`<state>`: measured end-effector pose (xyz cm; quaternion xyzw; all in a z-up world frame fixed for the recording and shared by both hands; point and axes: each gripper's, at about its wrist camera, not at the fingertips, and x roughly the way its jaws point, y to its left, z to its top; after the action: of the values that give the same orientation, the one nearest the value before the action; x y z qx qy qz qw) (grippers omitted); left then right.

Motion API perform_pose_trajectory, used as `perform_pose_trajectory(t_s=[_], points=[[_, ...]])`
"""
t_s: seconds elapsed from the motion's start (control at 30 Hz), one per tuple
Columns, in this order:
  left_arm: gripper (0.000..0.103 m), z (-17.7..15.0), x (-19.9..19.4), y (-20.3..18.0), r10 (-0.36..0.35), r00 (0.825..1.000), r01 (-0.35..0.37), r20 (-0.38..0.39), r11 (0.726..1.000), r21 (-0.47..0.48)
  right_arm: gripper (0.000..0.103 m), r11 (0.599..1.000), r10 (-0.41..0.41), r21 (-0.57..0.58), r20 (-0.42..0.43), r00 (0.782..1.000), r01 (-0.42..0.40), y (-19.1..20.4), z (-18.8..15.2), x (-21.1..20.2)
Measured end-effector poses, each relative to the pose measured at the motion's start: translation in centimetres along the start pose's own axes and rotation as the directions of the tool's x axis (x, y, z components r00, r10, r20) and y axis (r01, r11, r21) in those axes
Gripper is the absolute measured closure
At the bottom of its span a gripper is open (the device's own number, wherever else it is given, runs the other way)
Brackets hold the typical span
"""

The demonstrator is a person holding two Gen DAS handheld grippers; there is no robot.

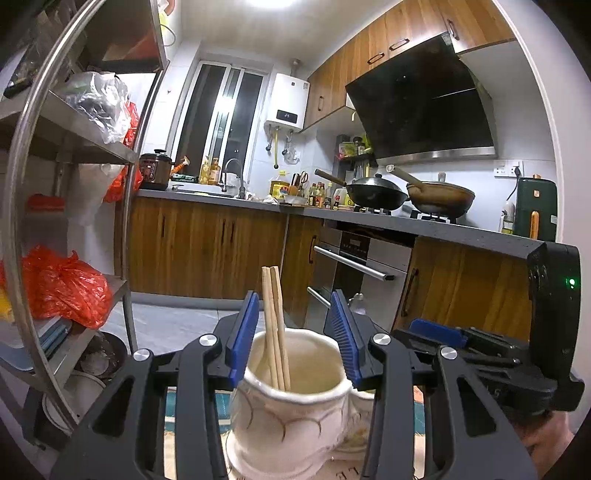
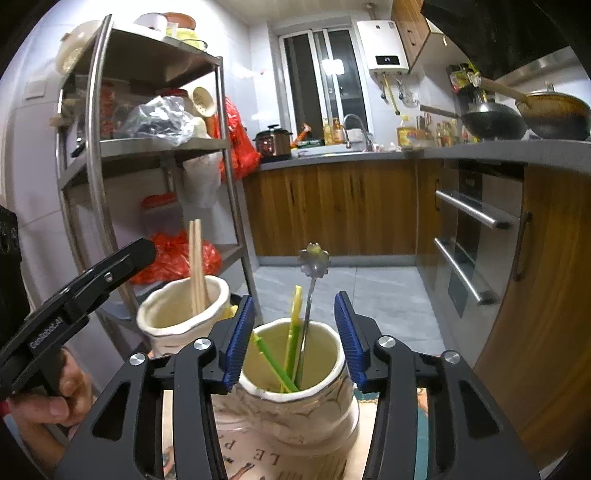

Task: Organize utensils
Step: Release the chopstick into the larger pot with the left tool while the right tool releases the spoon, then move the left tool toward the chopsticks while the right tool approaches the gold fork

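Your left gripper (image 1: 295, 336) stands wide apart around the cream ceramic pot (image 1: 291, 406) holding two wooden chopsticks (image 1: 274, 325). Your right gripper (image 2: 294, 338) is equally wide around the second cream pot (image 2: 295, 410), with the flower-ended metal spoon (image 2: 310, 295) and yellow-green plastic sticks (image 2: 291, 343) inside.

Bright ceiling lamp (image 1: 271, 3) glare, sharp centre, fisheye-warped dark edges.

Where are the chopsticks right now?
The chopsticks stand in the cream holder between the open fingers of the left gripper. In the right wrist view they are left of the holder with the spoon.
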<state>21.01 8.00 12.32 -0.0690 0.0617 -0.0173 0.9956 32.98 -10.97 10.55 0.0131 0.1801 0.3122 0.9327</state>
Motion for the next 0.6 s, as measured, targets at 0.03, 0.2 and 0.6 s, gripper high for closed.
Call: perform_pose_trajectory(t_s=[0.03,0.2,0.6], points=[[0.062,0.1,-0.5,0.0,-0.001,1.000,0.001,0.002,1.000,0.001,0.054,1.000,0.000,0.002,0.008,1.000,0.000,0.0,0.0,-0.5],[0.062,-0.1,-2.9,-0.3,-0.011,1.000,0.011,-0.007,1.000,-0.002,0.053,1.000,-0.004,0.025,0.043,0.999,0.003,-0.6,-0.3,-3.0],[0.062,-5.6,-4.8,-1.3,-0.048,0.961,0.056,-0.272,0.998,0.022,0.053,0.996,-0.006,0.087,-0.058,0.998,0.011,-1.6,-3.9,-5.9]])
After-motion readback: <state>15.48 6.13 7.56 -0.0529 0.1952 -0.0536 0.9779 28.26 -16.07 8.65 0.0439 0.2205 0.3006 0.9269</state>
